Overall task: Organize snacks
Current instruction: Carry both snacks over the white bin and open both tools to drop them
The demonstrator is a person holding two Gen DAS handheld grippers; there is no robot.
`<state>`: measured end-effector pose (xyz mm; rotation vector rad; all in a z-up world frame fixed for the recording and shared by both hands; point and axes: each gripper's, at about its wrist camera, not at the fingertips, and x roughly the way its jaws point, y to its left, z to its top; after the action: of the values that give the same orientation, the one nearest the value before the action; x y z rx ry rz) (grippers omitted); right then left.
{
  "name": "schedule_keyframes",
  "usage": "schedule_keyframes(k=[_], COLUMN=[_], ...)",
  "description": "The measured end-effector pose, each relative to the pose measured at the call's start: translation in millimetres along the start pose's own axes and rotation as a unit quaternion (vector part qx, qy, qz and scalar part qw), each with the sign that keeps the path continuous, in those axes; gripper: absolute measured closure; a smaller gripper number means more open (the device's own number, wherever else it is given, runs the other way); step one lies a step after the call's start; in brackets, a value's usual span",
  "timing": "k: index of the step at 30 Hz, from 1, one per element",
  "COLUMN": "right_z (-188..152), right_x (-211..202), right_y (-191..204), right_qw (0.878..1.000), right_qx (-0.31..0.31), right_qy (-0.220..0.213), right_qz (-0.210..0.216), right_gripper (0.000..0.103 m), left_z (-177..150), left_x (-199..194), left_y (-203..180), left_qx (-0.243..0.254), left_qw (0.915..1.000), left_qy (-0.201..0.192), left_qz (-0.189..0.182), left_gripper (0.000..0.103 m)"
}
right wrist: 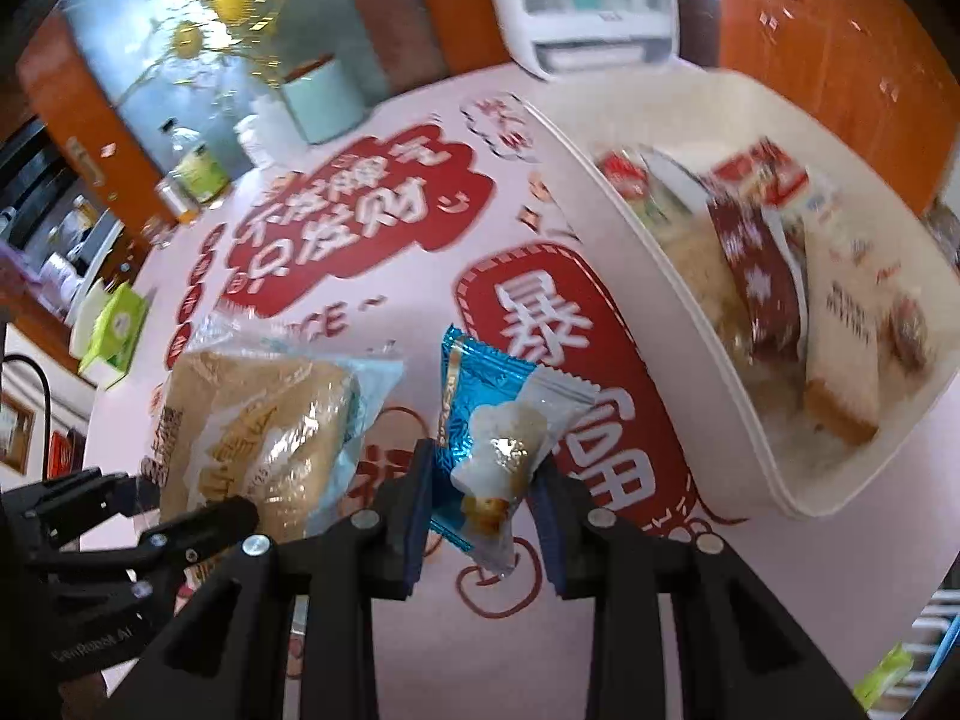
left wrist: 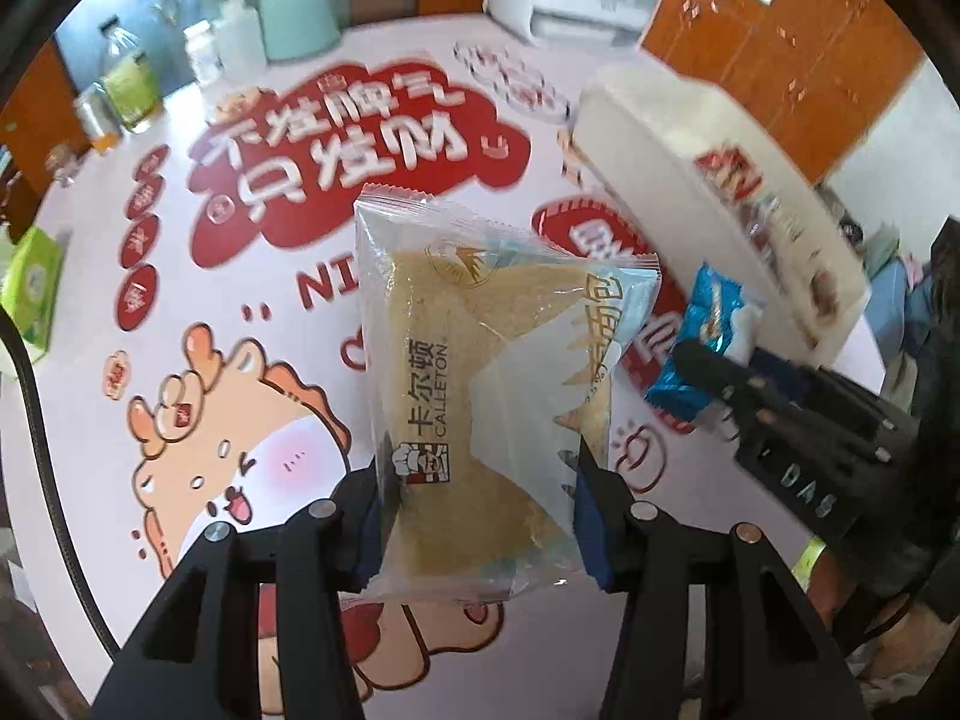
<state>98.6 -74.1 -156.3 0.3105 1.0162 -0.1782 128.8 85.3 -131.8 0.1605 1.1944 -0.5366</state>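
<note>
Right wrist: right fingers (right wrist: 483, 483) clamp blue packet (right wrist: 492, 420); left fingers (left wrist: 480, 504) clamp bread (left wrist: 480, 372) beside bin (right wrist: 690, 324).

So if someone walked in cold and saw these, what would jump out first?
Probably the two held snacks: the left claw grips a clear-wrapped bread pack, and the right claw pinches a blue packet, both above the red cartoon tablecloth. Right of them sits a white bin already holding snacks.

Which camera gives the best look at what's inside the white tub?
The right wrist view: it looks down into the white tub, showing several wrapped snacks. The left wrist view shows mostly its blurred outer wall, with few contents visible.
</note>
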Motion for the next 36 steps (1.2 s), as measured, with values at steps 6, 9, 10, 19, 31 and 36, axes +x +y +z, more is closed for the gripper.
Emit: schedule_keyframes(k=[6, 9, 10, 19, 31, 36], right_z=[4, 3, 5, 33, 65, 77], right_x=[-36, -58, -67, -133, -176, -175], right_y=[15, 10, 5, -77, -194, -227], right_qw=[0.997, 0.993, 0.992, 0.982, 0.969, 0.968], right_qx=[-0.053, -0.071, -0.075, -0.033, 0.016, 0.021], right_qy=[-0.056, -0.088, -0.100, -0.185, -0.240, -0.240], right_qz=[0.008, 0.012, 0.013, -0.007, -0.061, -0.070], right_gripper=[0.072, 0.072, 0.072, 0.072, 0.072, 0.072], left_z=[14, 23, 27, 69, 117, 125], left_x=[-35, -49, -53, -79, -63, -40], left_y=[-22, -42, -50, -153, -268, -289], left_qx=[0.000, 0.004, 0.005, 0.033, 0.047, 0.045], left_qw=[0.9985, 0.9971, 0.9966, 0.9881, 0.9803, 0.9821], left_qy=[-0.050, -0.068, -0.074, -0.142, -0.177, -0.162], left_qz=[0.023, 0.035, 0.038, 0.050, 0.074, 0.084], left_gripper=[0.054, 0.054, 0.054, 0.054, 0.053, 0.053])
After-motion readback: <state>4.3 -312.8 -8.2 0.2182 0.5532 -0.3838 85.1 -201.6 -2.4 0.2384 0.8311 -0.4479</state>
